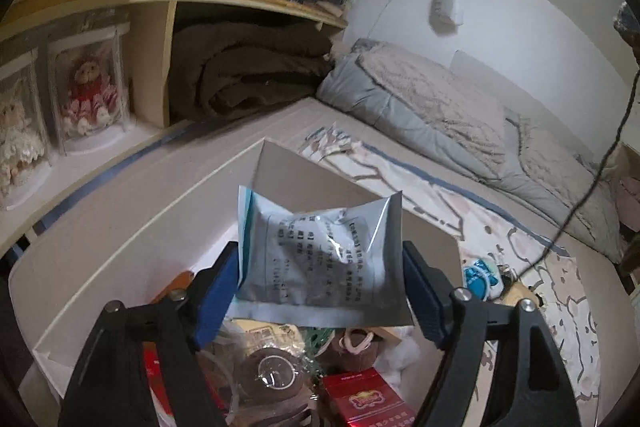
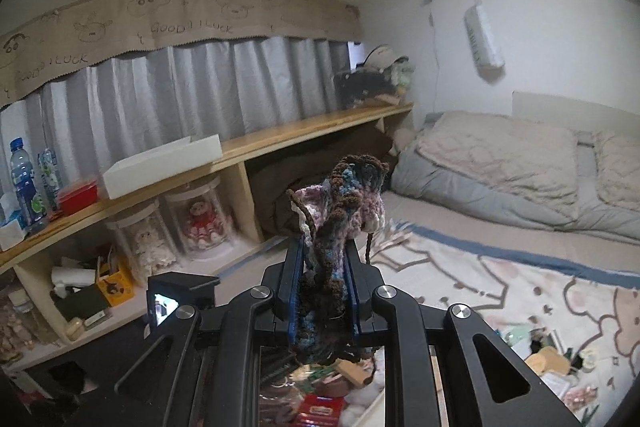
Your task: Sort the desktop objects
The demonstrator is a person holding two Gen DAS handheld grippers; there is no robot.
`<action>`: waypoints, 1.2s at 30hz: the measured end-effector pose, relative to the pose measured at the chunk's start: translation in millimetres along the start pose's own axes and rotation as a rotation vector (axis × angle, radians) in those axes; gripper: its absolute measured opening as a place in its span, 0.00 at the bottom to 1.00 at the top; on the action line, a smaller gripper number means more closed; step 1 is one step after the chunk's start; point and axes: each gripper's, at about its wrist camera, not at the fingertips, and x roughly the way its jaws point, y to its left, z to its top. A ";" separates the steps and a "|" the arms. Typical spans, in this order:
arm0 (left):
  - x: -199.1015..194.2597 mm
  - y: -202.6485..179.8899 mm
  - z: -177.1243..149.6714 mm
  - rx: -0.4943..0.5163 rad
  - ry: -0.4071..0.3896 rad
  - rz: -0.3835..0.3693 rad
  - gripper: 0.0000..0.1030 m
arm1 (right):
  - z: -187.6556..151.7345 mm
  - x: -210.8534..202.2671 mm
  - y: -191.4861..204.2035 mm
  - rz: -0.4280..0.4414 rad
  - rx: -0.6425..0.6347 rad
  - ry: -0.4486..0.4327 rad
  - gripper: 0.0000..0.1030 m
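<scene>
Packet (image 1: 320, 255) hangs in the wide left gripper (image 1: 320, 291) over the box (image 1: 132, 227), ready to drop; right gripper (image 2: 324, 287) clamps crochet (image 2: 340, 203).

dim, bluish indoor light; fisheye-bent edges; dark vignette; slight blur

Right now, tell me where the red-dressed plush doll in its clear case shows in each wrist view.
Left wrist view: the red-dressed doll stands far left, in the low shelf bay beside a cream doll.
Right wrist view: the same doll sits left of centre, under the wooden shelf, behind the crocheted piece held in the right fingers.
Shared landmark: the folded brown blanket in the next bay to the doll's right.
</scene>
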 end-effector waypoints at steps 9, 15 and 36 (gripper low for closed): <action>-1.0 14.1 -0.7 -0.040 0.007 0.031 0.86 | -9.9 42.5 -0.6 -0.012 0.004 0.087 0.19; -16.4 23.0 1.3 -0.041 -0.042 0.050 0.86 | -9.1 69.0 -2.7 -0.013 0.013 0.122 0.19; -55.7 50.4 7.6 -0.087 -0.170 0.075 0.86 | -41.2 184.8 10.1 0.138 0.143 0.326 0.18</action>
